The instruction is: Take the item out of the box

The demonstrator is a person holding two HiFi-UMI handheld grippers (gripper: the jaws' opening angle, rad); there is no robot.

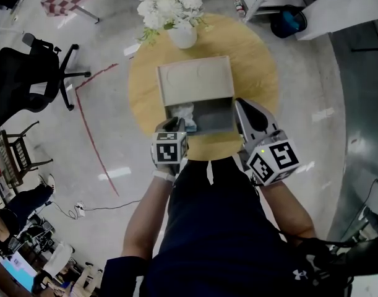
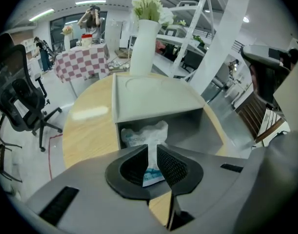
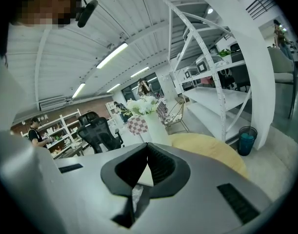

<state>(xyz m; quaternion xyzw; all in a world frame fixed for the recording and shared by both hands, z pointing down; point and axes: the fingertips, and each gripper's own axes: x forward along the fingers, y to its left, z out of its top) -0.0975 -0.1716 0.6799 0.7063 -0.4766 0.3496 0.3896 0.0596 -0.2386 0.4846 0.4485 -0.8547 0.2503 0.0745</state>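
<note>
Grip comes first: our left gripper is clamped on the lower edge of a white plastic packet with blue print. The rest of the packet lies crumpled inside the open front of the grey box. Our right gripper is pressed shut on nothing and hangs just beside the box's right side, so we judge that nothing steadies the box. Only a thin strip of film is pinched, and a quick pull could let it slip free. If the packet snags, the light box might drag towards the near edge of the round wooden table. Beyond the box stands a white vase of flowers.
</note>
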